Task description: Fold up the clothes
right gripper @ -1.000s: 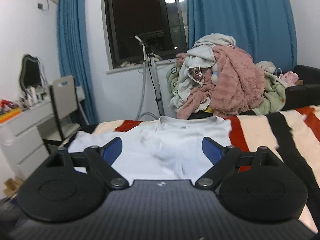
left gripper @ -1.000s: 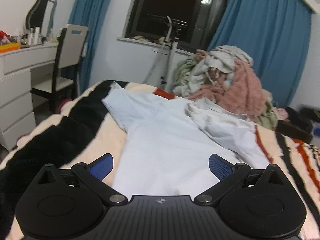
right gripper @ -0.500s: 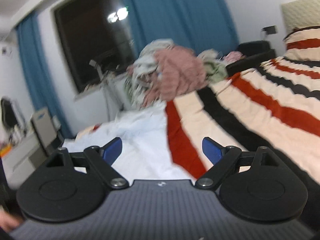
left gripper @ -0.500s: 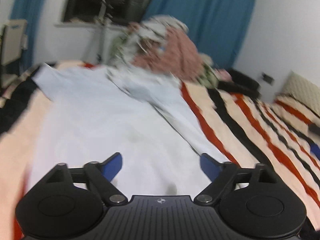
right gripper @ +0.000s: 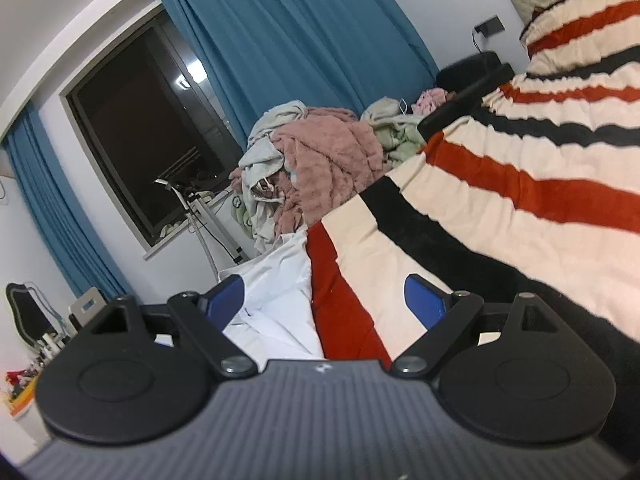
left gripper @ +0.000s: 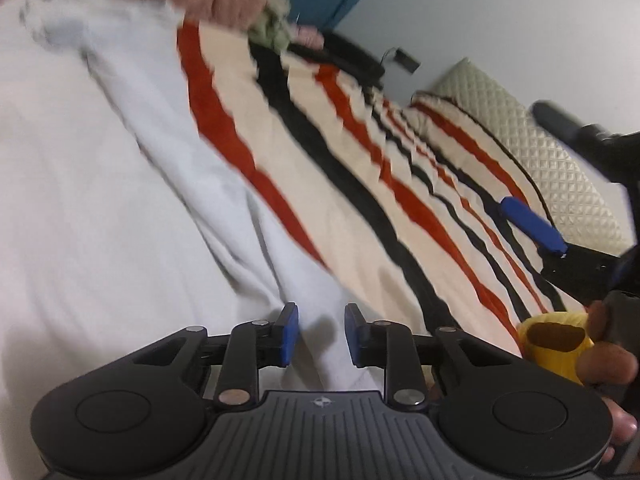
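A second ago the left claw (left gripper: 318, 334) was spread wide and looked across the bed at the window. Now it points down at the near edge of the white shirt (left gripper: 100, 220), and its blue pads (left gripper: 289, 334) have just been closing. They stand close together with a fold of the shirt's edge between them, but a gap shows on each side, so they are not pinching it yet. The right claw (right gripper: 326, 298) looked straight at the clothes pile before. Now it is tipped to one side, and its pads are spread wide as before, with nothing between them.

The white shirt lies flat on the striped blanket (left gripper: 360, 184) on the bed. It is smooth in the middle and has long wrinkles along its right edge, next to a red stripe. In the right wrist view only a small part of the shirt (right gripper: 280, 280) shows, beside the red stripe.

A big pile of clothes (right gripper: 320, 160), pink, grey and green, sits at the far end of the bed. Behind it hang blue curtains (right gripper: 288, 40) and a dark window (right gripper: 148, 128). In the left wrist view the right claw (left gripper: 532, 224) hangs over the blanket, well apart from the shirt, and a hand (left gripper: 608, 360) holds it.
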